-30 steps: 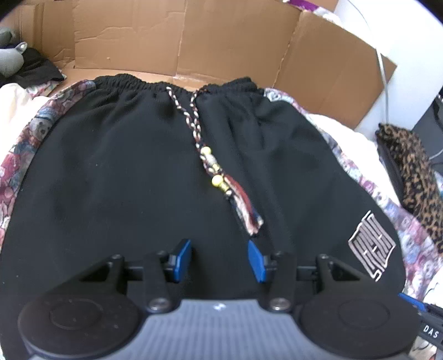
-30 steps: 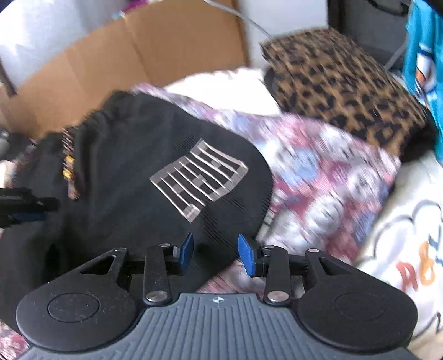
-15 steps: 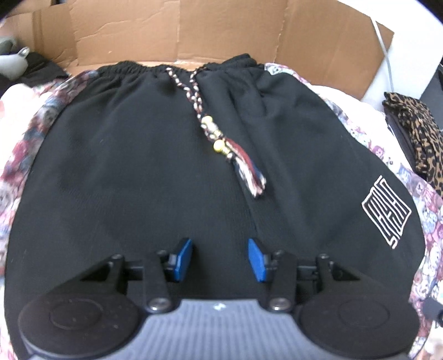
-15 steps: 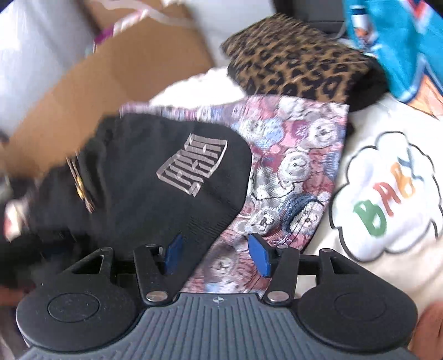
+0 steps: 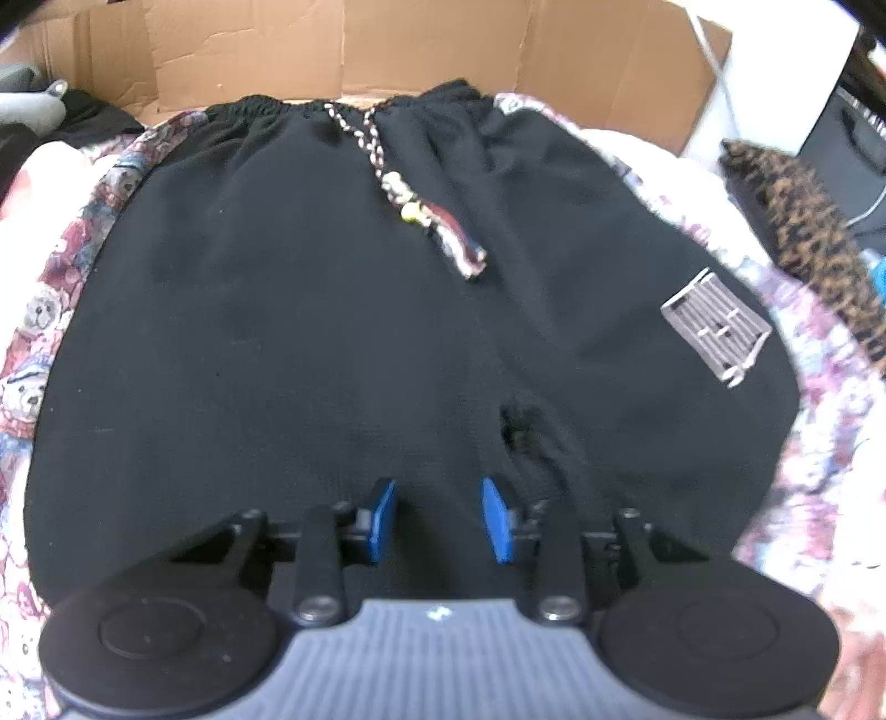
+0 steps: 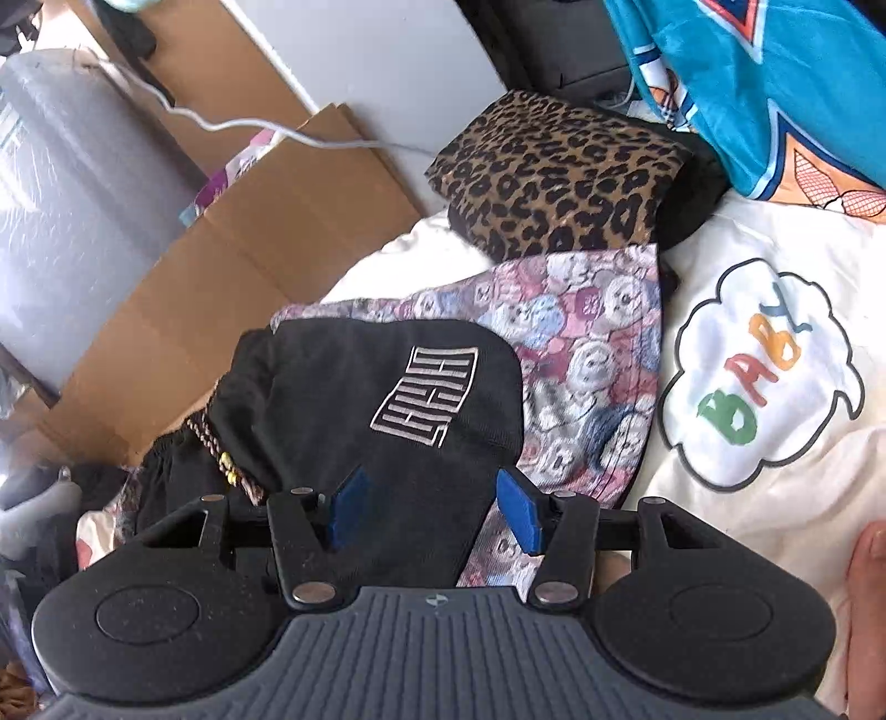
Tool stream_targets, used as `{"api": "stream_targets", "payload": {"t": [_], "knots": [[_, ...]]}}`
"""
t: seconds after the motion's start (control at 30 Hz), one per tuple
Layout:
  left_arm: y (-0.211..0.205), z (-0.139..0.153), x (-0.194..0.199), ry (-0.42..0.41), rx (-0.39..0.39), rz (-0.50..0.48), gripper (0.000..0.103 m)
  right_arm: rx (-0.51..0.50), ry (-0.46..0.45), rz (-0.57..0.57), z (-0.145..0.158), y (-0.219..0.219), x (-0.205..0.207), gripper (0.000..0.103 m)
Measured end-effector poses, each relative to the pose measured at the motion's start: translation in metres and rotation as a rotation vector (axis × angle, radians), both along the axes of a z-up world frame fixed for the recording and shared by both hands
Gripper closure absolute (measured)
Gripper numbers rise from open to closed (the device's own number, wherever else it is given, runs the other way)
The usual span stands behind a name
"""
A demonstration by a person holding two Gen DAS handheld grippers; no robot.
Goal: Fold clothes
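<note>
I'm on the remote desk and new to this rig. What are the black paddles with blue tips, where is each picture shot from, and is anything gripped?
They are handheld two-finger grippers, one in each of a person's hands, each carrying its own camera. In the left view, the left gripper hangs over spread black shorts; its jaws are closing, with nothing pinched yet. In the right view, the right gripper is open above the shorts' edge near the white logo. Beneath lies a teddy-print cloth; a folded leopard-print garment sits beyond.

Flattened cardboard [image 5: 432, 50] against white wall [image 6: 387, 61]; cream bedding [image 6: 775, 288]; daylight
</note>
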State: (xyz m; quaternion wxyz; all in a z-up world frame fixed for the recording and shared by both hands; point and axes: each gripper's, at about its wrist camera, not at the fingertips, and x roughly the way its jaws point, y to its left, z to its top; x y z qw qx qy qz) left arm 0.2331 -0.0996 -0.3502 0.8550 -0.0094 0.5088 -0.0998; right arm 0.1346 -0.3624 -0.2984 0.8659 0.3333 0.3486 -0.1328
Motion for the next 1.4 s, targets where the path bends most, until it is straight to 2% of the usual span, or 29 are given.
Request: {"api": "stream_targets", "payload": {"t": [0.13, 0.3, 0.4, 0.47, 0.57, 0.67, 0.77, 0.87, 0.93, 1.07, 1.33, 1.4], "knots": [[0.018, 0.041, -0.001, -0.051, -0.028, -0.033, 0.066, 0.024, 0.023, 0.040, -0.004, 0.013, 0.005, 0.044], [0.048, 0.085, 0.001, -0.107, -0.031, -0.049, 0.066, -0.007, 0.017, 0.188, -0.004, 0.046, 0.013, 0.045], [0.063, 0.104, 0.005, -0.150, 0.006, -0.047, 0.066, -0.016, 0.023, 0.291, -0.005, 0.069, 0.018, 0.046], [0.078, 0.115, 0.004, -0.177, 0.036, -0.043, 0.066, -0.018, 0.027, 0.358, -0.006, 0.085, 0.020, 0.051], [0.105, 0.124, 0.003, -0.192, 0.099, -0.027, 0.066, -0.012, 0.041, 0.441, -0.008, 0.106, 0.023, 0.052], [0.130, 0.119, 0.003, -0.182, 0.154, -0.003, 0.066, -0.002, 0.074, 0.506, -0.012, 0.125, 0.025, 0.052], [0.154, 0.101, 0.000, -0.146, 0.198, 0.026, 0.066, -0.020, 0.097, 0.555, -0.017, 0.141, 0.023, 0.053], [0.175, 0.078, -0.005, -0.098, 0.219, 0.055, 0.067, -0.048, 0.131, 0.587, -0.027, 0.154, 0.021, 0.061], [0.190, 0.063, -0.007, -0.067, 0.248, 0.084, 0.070, -0.057, 0.164, 0.589, -0.035, 0.157, 0.020, 0.071], [0.221, 0.038, -0.017, 0.008, 0.219, 0.158, 0.072, -0.050, 0.211, 0.598, -0.050, 0.161, 0.016, 0.080], [0.238, 0.001, -0.039, 0.106, 0.277, 0.140, 0.070, -0.090, 0.302, 0.676, -0.065, 0.172, 0.008, 0.082], [0.242, -0.003, -0.045, 0.113, 0.259, 0.147, 0.069, -0.107, 0.324, 0.703, -0.065, 0.176, 0.006, 0.084]]}}
